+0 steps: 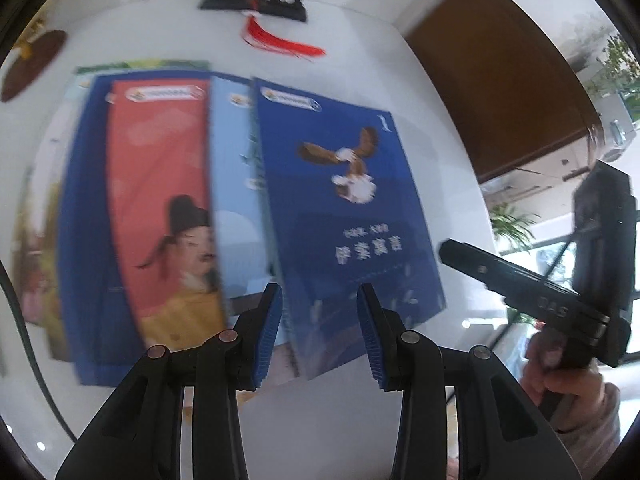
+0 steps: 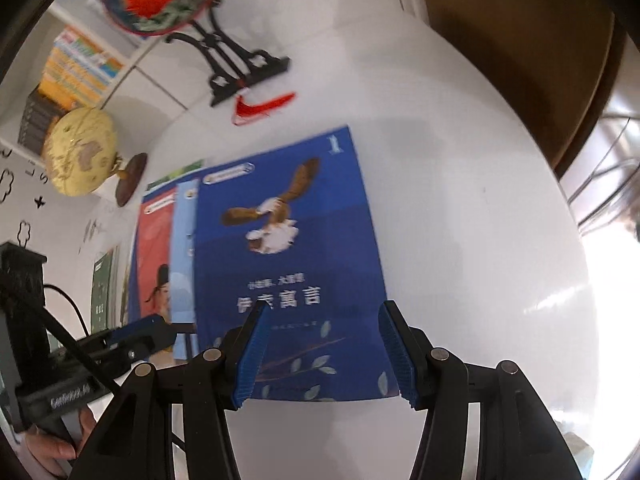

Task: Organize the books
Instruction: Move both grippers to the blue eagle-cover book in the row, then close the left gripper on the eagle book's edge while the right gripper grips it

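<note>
Below, blue book (image 2: 288, 264), under right tool (image 2: 326, 356)

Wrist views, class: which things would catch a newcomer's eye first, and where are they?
The dark blue eagle-cover book tops a fanned row of thin books on the white table, just beyond both open grippers. Left of it lies the red book with a black-hatted figure; behind stands a black ornamental stand with red tassel.
</note>
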The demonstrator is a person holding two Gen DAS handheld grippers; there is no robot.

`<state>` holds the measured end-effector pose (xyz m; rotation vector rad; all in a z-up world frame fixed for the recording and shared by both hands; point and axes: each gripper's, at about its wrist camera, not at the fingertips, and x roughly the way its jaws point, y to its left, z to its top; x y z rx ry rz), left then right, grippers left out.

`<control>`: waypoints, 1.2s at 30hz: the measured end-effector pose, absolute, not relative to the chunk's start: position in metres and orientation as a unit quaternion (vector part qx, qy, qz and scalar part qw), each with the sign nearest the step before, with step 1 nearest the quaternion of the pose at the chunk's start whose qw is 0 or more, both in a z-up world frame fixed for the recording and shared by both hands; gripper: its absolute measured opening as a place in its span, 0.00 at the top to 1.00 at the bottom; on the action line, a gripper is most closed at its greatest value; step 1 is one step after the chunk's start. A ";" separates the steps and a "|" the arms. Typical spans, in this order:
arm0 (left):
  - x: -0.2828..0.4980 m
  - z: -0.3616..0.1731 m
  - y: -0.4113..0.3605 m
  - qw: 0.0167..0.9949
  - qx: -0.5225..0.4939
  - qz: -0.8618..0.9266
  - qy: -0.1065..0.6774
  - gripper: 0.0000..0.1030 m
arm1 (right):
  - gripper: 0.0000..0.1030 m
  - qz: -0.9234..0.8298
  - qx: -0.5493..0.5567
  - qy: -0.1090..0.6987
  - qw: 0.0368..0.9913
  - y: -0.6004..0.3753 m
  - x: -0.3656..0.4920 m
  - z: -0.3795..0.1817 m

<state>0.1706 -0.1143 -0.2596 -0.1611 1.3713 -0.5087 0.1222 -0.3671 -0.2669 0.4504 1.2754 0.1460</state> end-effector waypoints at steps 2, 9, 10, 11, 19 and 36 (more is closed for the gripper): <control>0.172 -0.270 -0.119 0.729 -0.083 -0.234 0.638 0.65 | 0.47 0.066 0.208 0.595 0.773 -0.369 0.124 -0.275; 0.178 -0.276 -0.118 0.727 -0.112 -0.225 0.639 0.65 | 0.47 0.068 0.221 0.605 0.762 -0.372 0.127 -0.295; 0.177 -0.275 -0.119 0.730 -0.110 -0.221 0.637 0.65 | 0.47 0.067 0.223 0.607 0.760 -0.371 0.128 -0.297; 0.177 -0.275 -0.118 0.731 -0.109 -0.220 0.637 0.65 | 0.47 0.066 0.223 0.608 0.759 -0.371 0.128 -0.299; 0.176 -0.272 -0.118 0.734 -0.105 -0.200 0.641 0.57 | 0.47 0.063 0.241 0.611 0.751 -0.376 0.128 -0.304; 0.183 -0.280 -0.125 0.722 -0.151 -0.257 0.625 0.04 | 0.38 0.094 0.284 0.599 0.743 -0.375 0.120 -0.307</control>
